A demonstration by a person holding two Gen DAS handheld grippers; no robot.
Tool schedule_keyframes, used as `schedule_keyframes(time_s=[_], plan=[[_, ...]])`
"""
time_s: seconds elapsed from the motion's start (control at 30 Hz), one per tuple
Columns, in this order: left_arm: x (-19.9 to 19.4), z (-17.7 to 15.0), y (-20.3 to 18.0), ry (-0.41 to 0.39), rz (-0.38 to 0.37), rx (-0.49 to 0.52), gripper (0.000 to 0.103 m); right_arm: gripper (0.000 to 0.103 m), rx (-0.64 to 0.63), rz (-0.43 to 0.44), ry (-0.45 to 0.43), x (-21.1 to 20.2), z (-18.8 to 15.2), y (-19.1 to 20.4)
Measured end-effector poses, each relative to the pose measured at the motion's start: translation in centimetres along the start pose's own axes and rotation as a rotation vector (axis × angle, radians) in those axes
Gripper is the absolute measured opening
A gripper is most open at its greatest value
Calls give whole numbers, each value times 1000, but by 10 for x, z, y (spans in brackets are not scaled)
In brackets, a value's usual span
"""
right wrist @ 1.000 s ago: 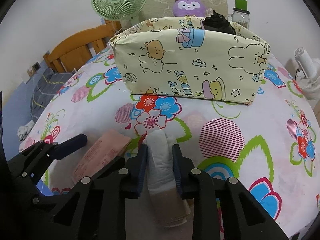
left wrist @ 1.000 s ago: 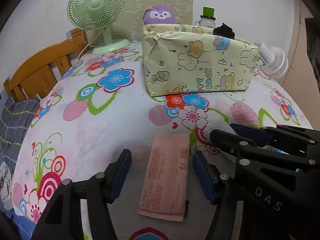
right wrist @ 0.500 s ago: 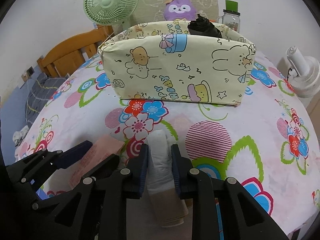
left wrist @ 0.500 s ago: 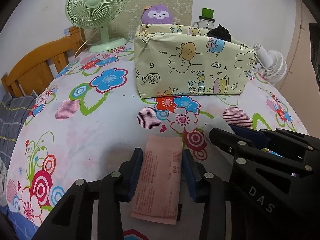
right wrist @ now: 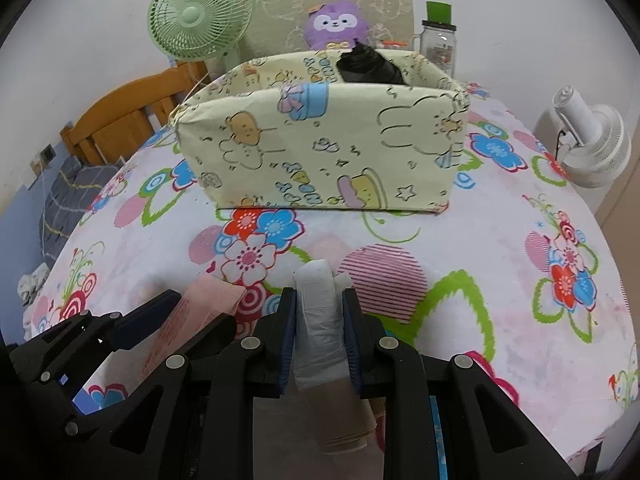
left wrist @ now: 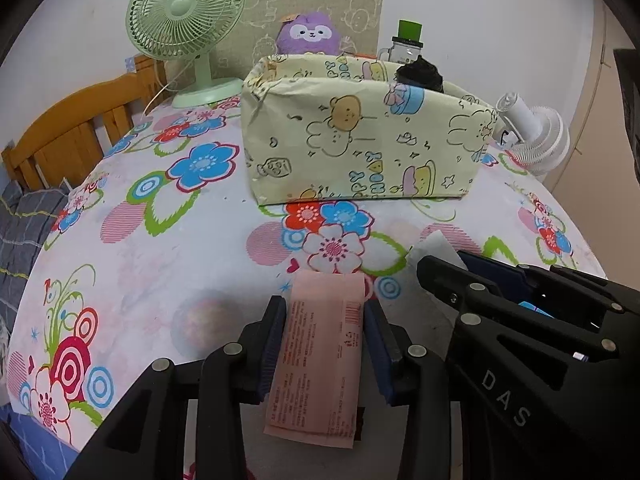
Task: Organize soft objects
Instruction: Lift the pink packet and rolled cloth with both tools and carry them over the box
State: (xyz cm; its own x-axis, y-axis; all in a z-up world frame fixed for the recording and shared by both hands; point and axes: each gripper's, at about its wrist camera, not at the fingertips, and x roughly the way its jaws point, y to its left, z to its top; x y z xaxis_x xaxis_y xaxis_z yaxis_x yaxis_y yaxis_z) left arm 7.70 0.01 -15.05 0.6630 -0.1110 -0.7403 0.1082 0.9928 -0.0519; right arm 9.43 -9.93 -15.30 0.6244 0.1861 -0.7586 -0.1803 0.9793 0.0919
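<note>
A flat pink packet (left wrist: 320, 352) printed with small text and a barcode sits clamped between the blue-padded fingers (left wrist: 272, 344) of the left gripper (left wrist: 324, 320), its far end jutting past the fingertips above the floral cloth of the table (left wrist: 160, 240). Just to its right, the right gripper (right wrist: 319, 312) is closed on a folded white soft pack (right wrist: 318, 320), whose rounded far end pokes out beyond the pads and whose near end, with a beige layer below it, trails back under the gripper body. The two grippers are side by side at the near edge, each visible in the other's camera: the right gripper (left wrist: 520, 320) as a black frame lettered "DAS" at the right of the left wrist view, the left gripper (right wrist: 192, 320) with the pink packet (right wrist: 200, 312) at the lower left of the right wrist view. Farther along the table stands an open cream fabric bin (right wrist: 320, 148) printed with cartoon animals, a black item (right wrist: 366, 66) showing above its far rim. Behind the bin are a purple plush toy (right wrist: 334, 26) and a clear jar with a green lid (right wrist: 438, 36); a green desk fan (left wrist: 186, 12) stands at the far left, a white fan (right wrist: 592, 136) at the right edge. A wooden bed frame (left wrist: 68, 132) lies beyond the table to the left.
</note>
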Motion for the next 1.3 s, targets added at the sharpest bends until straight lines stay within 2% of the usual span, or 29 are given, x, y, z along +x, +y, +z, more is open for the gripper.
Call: schedule_keyframes(time_s=[0.57, 1.3], plan=[[-9, 27, -19, -57, 19, 5, 40, 26, 11, -16, -67, -22, 23, -15], [-44, 62, -31, -161, 48, 42, 40, 26, -7, -48, -181, -65, 56, -15]])
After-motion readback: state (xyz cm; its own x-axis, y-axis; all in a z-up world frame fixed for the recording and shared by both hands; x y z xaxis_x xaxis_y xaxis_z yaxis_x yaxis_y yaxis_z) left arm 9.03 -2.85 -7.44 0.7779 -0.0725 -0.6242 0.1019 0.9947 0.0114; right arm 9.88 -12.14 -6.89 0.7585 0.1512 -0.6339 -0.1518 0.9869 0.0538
